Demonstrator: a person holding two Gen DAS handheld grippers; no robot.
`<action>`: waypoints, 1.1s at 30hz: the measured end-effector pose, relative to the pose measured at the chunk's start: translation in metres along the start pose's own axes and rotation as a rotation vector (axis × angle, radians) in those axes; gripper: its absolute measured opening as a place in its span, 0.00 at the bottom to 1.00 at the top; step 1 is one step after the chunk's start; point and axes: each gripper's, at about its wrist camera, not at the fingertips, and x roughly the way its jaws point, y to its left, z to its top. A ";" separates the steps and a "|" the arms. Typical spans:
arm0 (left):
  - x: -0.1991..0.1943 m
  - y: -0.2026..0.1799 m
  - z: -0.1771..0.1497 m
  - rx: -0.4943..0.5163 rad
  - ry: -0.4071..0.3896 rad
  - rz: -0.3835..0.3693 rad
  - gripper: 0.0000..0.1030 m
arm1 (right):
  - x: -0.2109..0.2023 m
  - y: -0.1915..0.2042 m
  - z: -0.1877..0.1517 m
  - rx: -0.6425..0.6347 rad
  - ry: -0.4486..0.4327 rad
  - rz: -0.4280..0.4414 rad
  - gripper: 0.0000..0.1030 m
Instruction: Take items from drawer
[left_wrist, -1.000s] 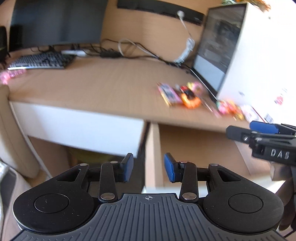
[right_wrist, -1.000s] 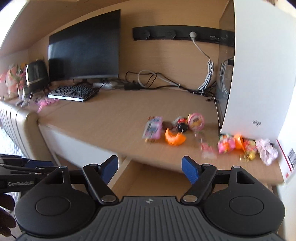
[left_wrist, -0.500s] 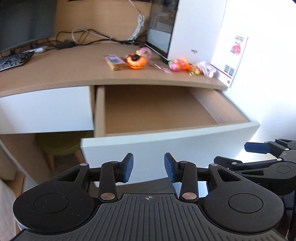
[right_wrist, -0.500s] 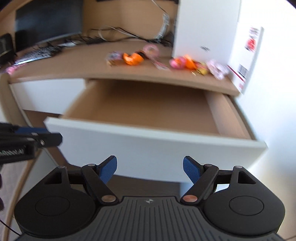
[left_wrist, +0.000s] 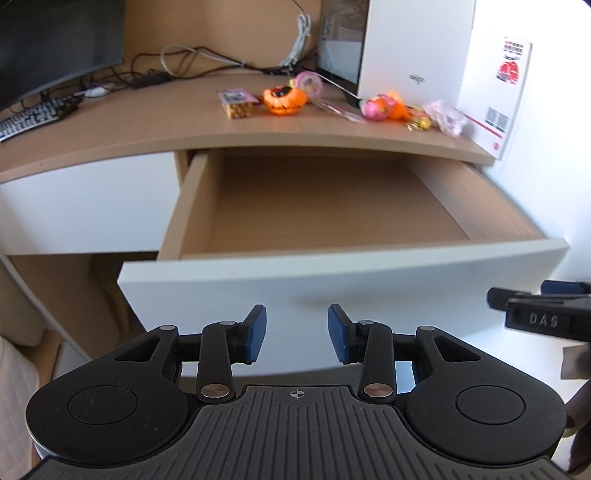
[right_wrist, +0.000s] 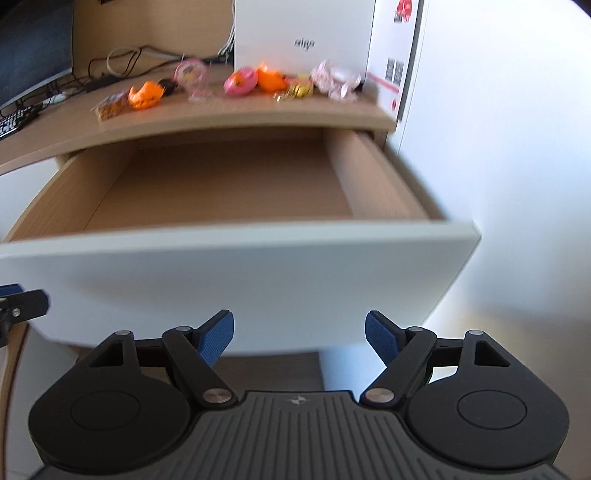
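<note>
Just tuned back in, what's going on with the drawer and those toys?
The drawer is pulled out, and what shows of its inside is bare. The small toys lie on the desk above it, by the white box. A person holds both grippers in front of the drawer's white face; the left gripper and the right gripper are open and hold nothing.
</note>
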 end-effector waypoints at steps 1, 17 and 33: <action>0.002 0.000 0.002 0.002 -0.007 0.009 0.39 | 0.003 -0.001 0.004 0.006 -0.004 0.001 0.77; 0.078 0.007 0.061 -0.102 0.010 0.069 0.39 | 0.070 0.009 0.062 -0.053 -0.028 0.050 0.77; 0.155 0.015 0.117 -0.145 -0.079 0.071 0.40 | 0.153 0.025 0.128 -0.065 -0.105 0.009 0.77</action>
